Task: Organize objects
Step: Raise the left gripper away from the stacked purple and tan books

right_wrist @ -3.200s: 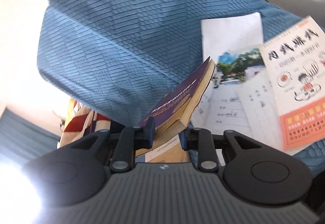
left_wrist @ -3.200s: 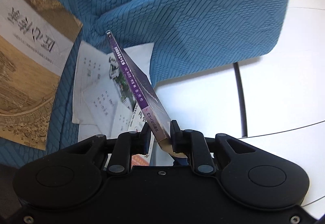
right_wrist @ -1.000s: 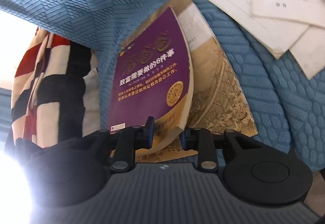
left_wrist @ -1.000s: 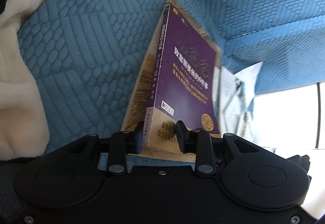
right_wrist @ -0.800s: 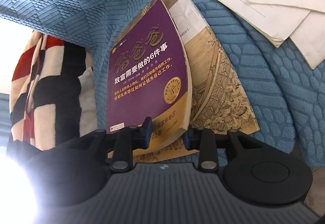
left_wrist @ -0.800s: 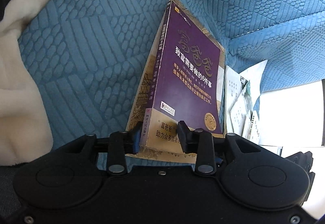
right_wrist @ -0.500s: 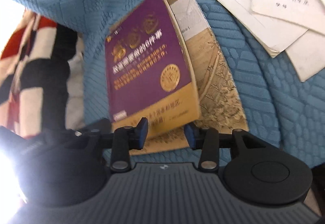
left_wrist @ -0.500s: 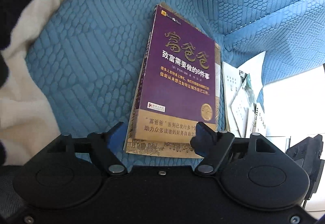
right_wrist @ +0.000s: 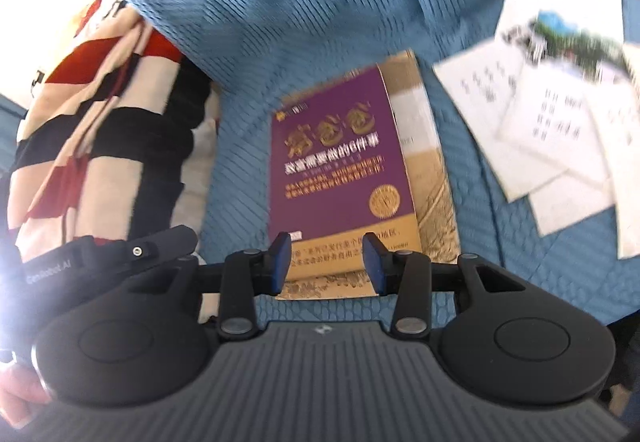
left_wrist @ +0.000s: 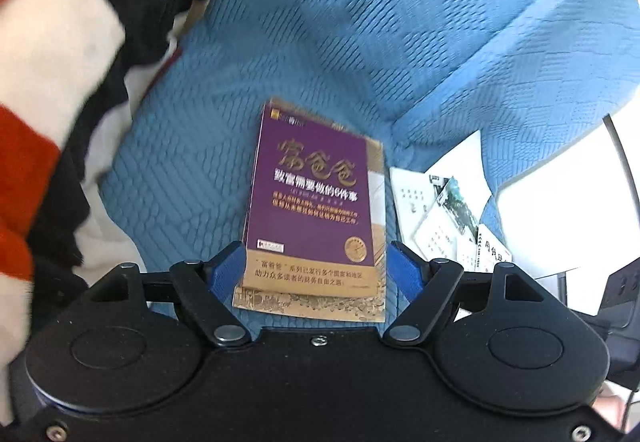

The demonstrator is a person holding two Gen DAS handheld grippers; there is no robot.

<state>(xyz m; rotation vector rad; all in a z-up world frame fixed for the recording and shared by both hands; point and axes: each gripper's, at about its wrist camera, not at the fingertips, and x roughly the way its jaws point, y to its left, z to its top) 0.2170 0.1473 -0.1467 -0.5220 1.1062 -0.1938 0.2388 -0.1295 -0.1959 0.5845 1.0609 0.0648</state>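
Observation:
A purple book [left_wrist: 312, 197] with gold lettering lies flat on a larger tan book [left_wrist: 378, 201] on the blue quilted sofa seat [left_wrist: 192, 145]. My left gripper [left_wrist: 316, 268] hovers above its near end, open wide, nothing between its blue pads. In the right wrist view the same purple book [right_wrist: 340, 161] rests on the tan book [right_wrist: 434, 177]. My right gripper [right_wrist: 326, 262] hangs over its near edge, open, pads clear of the cover. The left gripper's body [right_wrist: 132, 248] shows at the left of that view.
A red, black and cream striped blanket [left_wrist: 52, 73] is heaped left of the books. Loose white papers and a booklet [right_wrist: 556, 109] lie scattered on the seat to the right. The sofa back [left_wrist: 400, 9] rises behind, and white floor [left_wrist: 560, 201] shows past the seat's edge.
Both grippers let go of the purple book, which now lies flat on the tan book. Both have opened and lifted up and away from it.

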